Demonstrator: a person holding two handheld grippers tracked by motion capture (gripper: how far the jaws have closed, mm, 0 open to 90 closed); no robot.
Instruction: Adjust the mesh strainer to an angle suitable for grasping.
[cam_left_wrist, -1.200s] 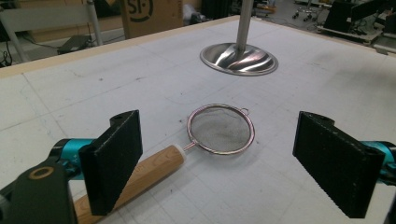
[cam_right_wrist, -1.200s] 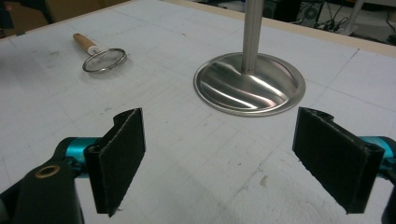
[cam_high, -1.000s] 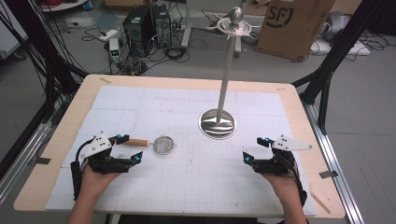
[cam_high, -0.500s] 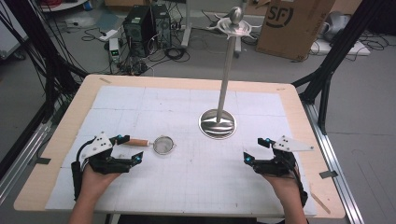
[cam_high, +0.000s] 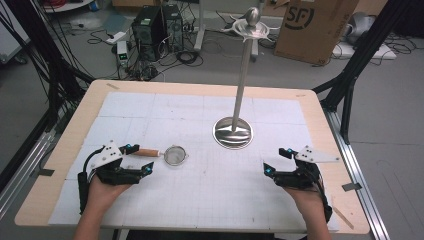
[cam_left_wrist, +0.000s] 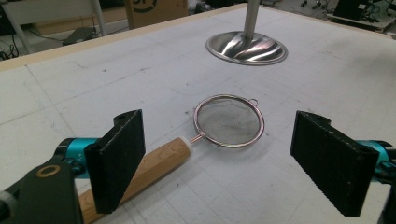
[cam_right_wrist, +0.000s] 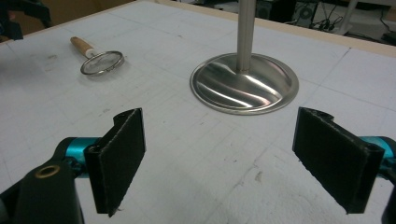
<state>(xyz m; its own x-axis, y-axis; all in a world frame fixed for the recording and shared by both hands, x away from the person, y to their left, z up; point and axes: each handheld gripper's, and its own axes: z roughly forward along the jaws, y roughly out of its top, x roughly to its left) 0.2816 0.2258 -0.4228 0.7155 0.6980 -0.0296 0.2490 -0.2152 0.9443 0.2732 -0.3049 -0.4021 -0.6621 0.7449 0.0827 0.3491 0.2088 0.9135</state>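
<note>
Resting wide apart and empty, both grippers; cardboard box (cam_high: 314, 27) reads "SF".

We saw a wood-edged desk (cam_high: 320, 107) covered by a white gridded sheet (cam_high: 165, 107), faintly smudged in places. Behind it, on the grey floor (cam_high: 395, 125), stood two dark computer towers (cam_high: 157, 22) side by side, with a white power strip (cam_high: 121, 50) just to their left and loose cables (cam_high: 185, 55) tangled around them. A printed cardboard box (cam_high: 312, 25) sat at the far right. Black frame struts (cam_high: 350, 75) flanked the desk on both sides.
</note>
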